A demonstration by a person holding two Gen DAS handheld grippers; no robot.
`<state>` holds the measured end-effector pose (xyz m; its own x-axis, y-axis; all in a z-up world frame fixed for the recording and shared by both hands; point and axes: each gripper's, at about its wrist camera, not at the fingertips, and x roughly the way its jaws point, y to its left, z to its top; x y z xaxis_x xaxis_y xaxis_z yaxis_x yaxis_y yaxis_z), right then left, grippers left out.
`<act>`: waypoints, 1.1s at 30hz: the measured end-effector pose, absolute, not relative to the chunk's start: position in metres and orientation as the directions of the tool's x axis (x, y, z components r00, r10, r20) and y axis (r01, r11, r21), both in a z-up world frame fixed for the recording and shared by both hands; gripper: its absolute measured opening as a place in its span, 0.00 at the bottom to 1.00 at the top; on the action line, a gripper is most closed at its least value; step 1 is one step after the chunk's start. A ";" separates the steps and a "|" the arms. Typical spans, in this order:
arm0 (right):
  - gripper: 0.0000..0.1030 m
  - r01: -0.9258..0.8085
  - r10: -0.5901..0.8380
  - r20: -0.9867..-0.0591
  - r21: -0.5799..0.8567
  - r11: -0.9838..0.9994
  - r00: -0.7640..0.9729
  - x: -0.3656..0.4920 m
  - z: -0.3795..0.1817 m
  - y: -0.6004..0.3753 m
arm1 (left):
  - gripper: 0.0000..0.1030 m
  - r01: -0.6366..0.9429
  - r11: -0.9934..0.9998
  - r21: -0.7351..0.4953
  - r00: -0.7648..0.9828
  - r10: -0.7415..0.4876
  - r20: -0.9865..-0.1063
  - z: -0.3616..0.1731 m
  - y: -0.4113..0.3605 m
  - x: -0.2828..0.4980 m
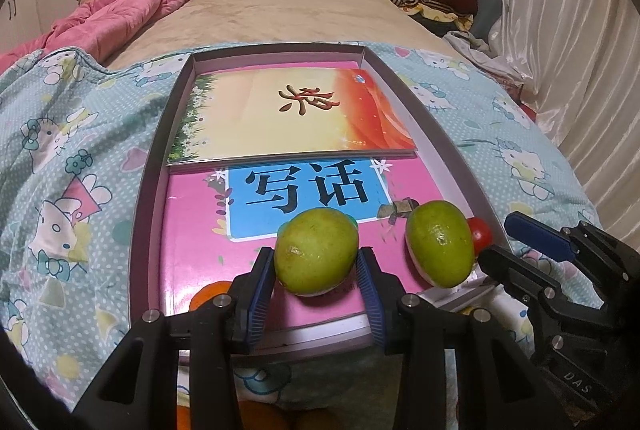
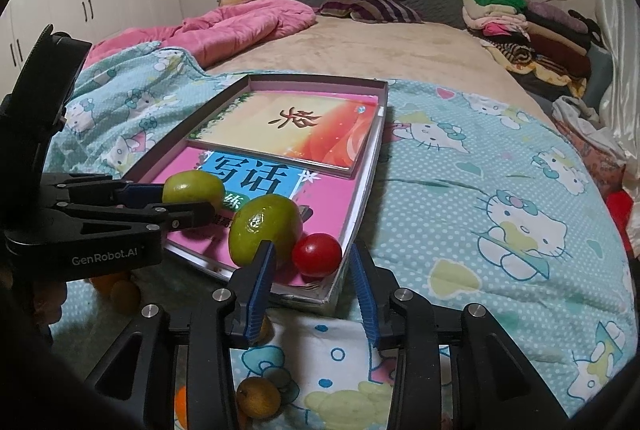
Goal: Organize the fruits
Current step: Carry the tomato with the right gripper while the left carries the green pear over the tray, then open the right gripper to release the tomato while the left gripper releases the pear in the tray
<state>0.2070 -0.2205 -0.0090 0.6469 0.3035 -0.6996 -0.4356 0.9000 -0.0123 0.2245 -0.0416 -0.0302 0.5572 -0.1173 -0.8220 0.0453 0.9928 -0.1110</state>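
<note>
Two green fruits sit on the pink book [image 1: 192, 230] inside the shallow box [image 1: 160, 150] that lies on the cat-print quilt [image 1: 60, 170]. We see the left gripper [image 1: 316, 262] clamped on the nearer green fruit [image 1: 316, 254], its blue pads pressing both flanks while the fruit rests low on the book. We find the second green fruit [image 2: 266, 230] just beside it, touching a small red fruit [image 2: 317, 255] near the box's corner. Our right gripper [image 2: 314, 270] stands released: its left pad lies in front of the second green fruit, its right pad outside the box wall, and the red fruit sits between them, apart from both pads. An orange-toned picture book [image 1: 296, 114] lies at the far end of the box. More small fruits [image 2: 258, 398] lie on the quilt below the grippers.
</note>
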 end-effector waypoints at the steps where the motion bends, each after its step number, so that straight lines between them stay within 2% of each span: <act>1: 0.39 -0.436 0.304 -0.700 -0.012 0.900 0.647 0.207 -0.009 -0.220 | 0.41 0.046 0.993 -0.112 0.557 -0.119 -0.822 -0.030 -0.042 0.225; 18: 0.47 -0.423 0.297 -0.695 -0.011 0.906 0.655 0.205 -0.009 -0.226 | 0.43 0.026 0.990 -0.136 0.580 -0.126 -0.805 -0.023 -0.031 0.218; 20: 0.48 -0.424 0.299 -0.690 -0.013 0.905 0.660 0.204 -0.008 -0.227 | 0.47 0.023 0.988 -0.153 0.585 -0.137 -0.799 -0.020 -0.029 0.217; 22: 0.49 -0.424 0.300 -0.687 -0.013 0.905 0.661 0.204 -0.007 -0.228 | 0.56 0.022 0.986 -0.164 0.593 -0.145 -0.792 -0.017 -0.028 0.215; 33: 0.55 -0.412 0.312 -0.670 0.009 0.911 0.674 0.200 -0.001 -0.234 | 0.67 0.011 0.984 -0.177 0.628 -0.145 -0.765 0.000 -0.022 0.200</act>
